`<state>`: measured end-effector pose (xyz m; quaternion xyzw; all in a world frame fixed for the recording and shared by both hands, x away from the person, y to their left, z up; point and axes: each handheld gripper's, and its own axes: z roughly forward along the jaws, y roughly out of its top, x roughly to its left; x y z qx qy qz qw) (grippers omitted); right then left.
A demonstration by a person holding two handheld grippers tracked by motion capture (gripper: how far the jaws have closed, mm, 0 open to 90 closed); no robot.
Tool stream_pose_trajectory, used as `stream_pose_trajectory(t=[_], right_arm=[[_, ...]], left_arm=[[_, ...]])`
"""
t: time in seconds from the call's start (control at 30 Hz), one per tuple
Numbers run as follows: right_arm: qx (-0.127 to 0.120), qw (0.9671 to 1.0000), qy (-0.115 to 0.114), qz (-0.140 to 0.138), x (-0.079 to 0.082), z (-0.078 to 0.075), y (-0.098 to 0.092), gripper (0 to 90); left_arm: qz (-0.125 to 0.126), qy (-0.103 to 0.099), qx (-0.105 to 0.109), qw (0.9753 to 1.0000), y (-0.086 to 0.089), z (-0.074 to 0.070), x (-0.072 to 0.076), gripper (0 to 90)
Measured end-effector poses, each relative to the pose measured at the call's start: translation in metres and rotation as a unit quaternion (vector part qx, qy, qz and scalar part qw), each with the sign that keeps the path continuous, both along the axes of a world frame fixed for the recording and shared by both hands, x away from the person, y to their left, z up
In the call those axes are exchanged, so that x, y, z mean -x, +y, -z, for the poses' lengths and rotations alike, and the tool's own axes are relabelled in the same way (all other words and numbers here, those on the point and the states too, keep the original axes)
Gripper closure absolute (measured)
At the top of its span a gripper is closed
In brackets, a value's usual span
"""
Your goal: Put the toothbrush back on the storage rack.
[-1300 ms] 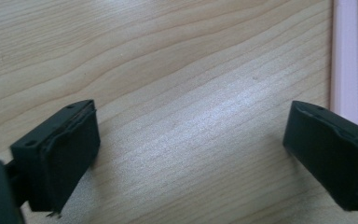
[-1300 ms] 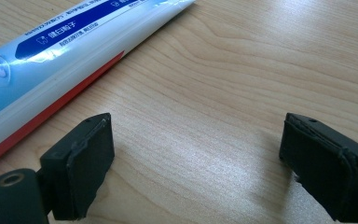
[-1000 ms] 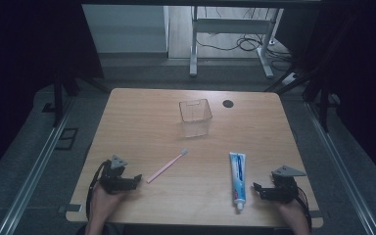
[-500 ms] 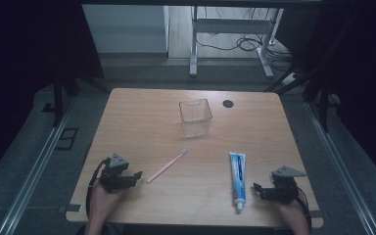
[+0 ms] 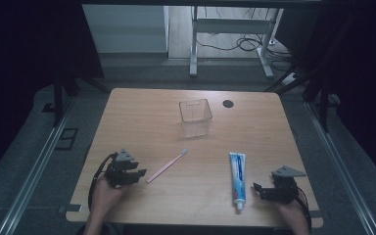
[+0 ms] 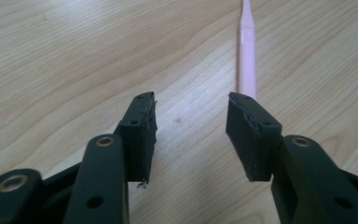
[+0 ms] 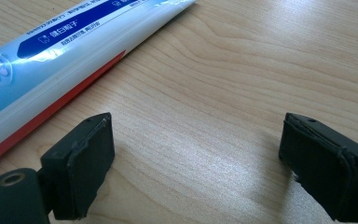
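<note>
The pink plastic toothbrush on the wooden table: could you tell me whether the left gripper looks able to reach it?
Probably yes: the left gripper is open, the pink plastic toothbrush lies just ahead, bare wood between.

High view looks down on my whole surface (image 5: pixel 142 117). My claw cameras skim close along its wood, shared with overhead.

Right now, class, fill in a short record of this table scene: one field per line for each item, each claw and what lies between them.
Table: wooden table
Toothbrush: pink toothbrush, flat, just ahead of left claw
Toothpaste: toothpaste tube, flat, beside right claw
Container: clear plastic box, upright, at the middle, farther back
Left claw: left claw open, holding nothing
Right claw: right claw open, holding nothing
</note>
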<state>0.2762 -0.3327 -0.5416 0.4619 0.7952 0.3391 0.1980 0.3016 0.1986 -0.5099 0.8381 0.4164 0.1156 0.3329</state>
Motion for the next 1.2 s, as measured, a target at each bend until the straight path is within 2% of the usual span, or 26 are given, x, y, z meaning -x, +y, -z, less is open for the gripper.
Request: stream_pose_trajectory(t=[0.17, 0.33, 0.37, 0.5, 0.57, 0.63, 0.73, 0.97, 1.0, 1.03, 1.07, 1.1, 1.13, 1.17, 1.2], right_arm=[[0.0, 1.0, 0.0, 0.0, 0.0, 0.0, 0.0, 10.0], [0.0, 1.0, 0.0, 0.0, 0.0, 0.0, 0.0, 10.1], [0.0, 1.0, 0.0, 0.0, 0.0, 0.0, 0.0, 10.1], [0.0, 1.0, 0.0, 0.0, 0.0, 0.0, 0.0, 10.1], [0.0, 1.0, 0.0, 0.0, 0.0, 0.0, 0.0, 10.1], [0.0, 1.0, 0.0, 0.0, 0.0, 0.0, 0.0, 10.1], [0.0, 1.0, 0.0, 0.0, 0.0, 0.0, 0.0, 10.1], [0.0, 1.0, 0.0, 0.0, 0.0, 0.0, 0.0, 10.1], [0.0, 1.0, 0.0, 0.0, 0.0, 0.0, 0.0, 10.1], [0.0, 1.0, 0.0, 0.001, 0.0, 0.0, 0.0, 10.1], [0.0, 1.0, 0.0, 0.001, 0.0, 0.0, 0.0, 10.1], [0.0, 1.0, 0.0, 0.001, 0.0, 0.0, 0.0, 10.1], [0.0, 1.0, 0.0, 0.001, 0.0, 0.0, 0.0, 10.1], [0.0, 1.0, 0.0, 0.0, 0.0, 0.0, 0.0, 10.1], [0.0, 1.0, 0.0, 0.0, 0.0, 0.0, 0.0, 10.1]], left_arm=[[0.021, 0.021, -0.014, 0.9995, -0.007, -0.004, -0.009, 56.5], [0.03, 0.038, -0.025, 0.9985, -0.013, -0.007, -0.016, 58.1], [0.039, 0.044, -0.032, 0.9978, -0.017, -0.009, -0.02, 58.5], [0.048, 0.052, -0.04, 0.9967, -0.023, -0.011, -0.024, 60.4], [0.056, 0.063, -0.05, 0.9952, -0.031, -0.014, -0.029, 60.8], [0.059, 0.066, -0.053, 0.9946, -0.034, -0.014, -0.03, 61.3], [0.073, 0.08, -0.07, 0.9916, -0.046, -0.017, -0.037, 61.4], [0.091, 0.106, -0.092, 0.9859, -0.066, -0.017, -0.049, 61.5], [0.091, 0.106, -0.092, 0.9859, -0.066, -0.017, -0.049, 61.6], [0.095, 0.116, -0.099, 0.9837, -0.073, -0.017, -0.054, 62.0], [0.095, 0.116, -0.099, 0.9837, -0.073, -0.017, -0.054, 62.3], [0.1, 0.121, -0.107, 0.9817, -0.078, -0.016, -0.057, 62.7], [0.1, 0.121, -0.107, 0.9817, -0.078, -0.016, -0.057, 63.0], [0.103, 0.13, -0.114, 0.9796, -0.084, -0.016, -0.061, 63.4], [0.103, 0.13, -0.114, 0.9796, -0.084, -0.016, -0.061, 63.7]])
